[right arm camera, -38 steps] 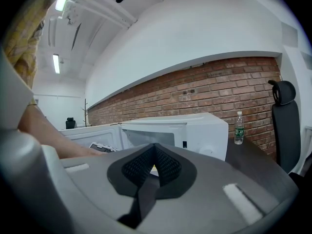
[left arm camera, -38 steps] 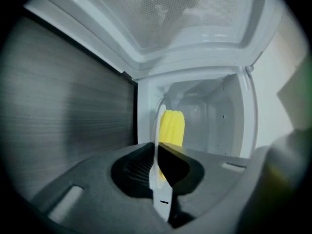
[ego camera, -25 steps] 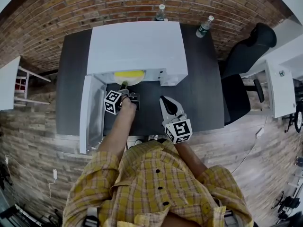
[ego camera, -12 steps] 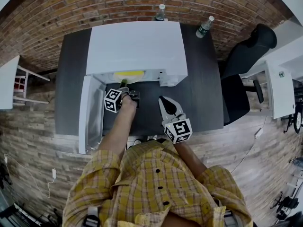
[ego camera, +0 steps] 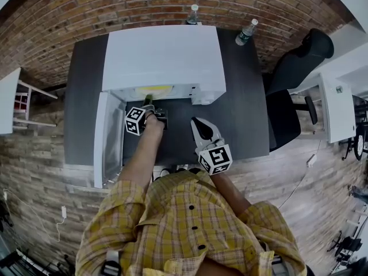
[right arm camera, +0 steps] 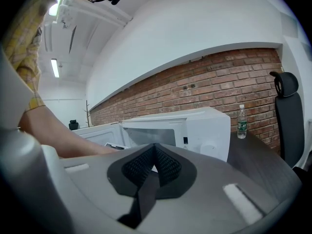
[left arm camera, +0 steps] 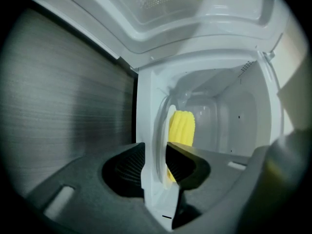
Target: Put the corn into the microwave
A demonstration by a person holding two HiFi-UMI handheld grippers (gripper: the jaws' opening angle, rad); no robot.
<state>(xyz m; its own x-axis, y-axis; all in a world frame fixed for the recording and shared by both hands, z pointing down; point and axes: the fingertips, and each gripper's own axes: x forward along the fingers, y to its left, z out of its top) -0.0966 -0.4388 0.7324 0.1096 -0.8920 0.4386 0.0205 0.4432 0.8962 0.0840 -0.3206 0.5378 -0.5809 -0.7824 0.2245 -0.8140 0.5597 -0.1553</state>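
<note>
1. The white microwave oven (ego camera: 164, 56) stands on the dark wood-grain table (ego camera: 244, 119), backed against a red brick wall (ego camera: 86, 10). Its white door (ego camera: 109, 137) is swung fully open to the left in the head view.
2. The yellow corn cob (left arm camera: 182, 128) lies on a white round plate (left arm camera: 155, 194). Plate and cob sit in the open mouth of the microwave cavity.
3. The left gripper (ego camera: 151, 108) reaches to the cavity opening. Its jaws are opening. The near rim of the plate stands between them, and the pads no longer clamp it.
4. The right gripper (ego camera: 195, 122) is held above the table, in front of the microwave's control side and well apart from the plate. Its jaws are clenched together with nothing between them.
5. Two clear plastic bottles (ego camera: 193, 15) (ego camera: 246, 32) stand at the table's far edge, behind the microwave.
6. A black office chair (ego camera: 296, 68) stands beside the table on the right.
</note>
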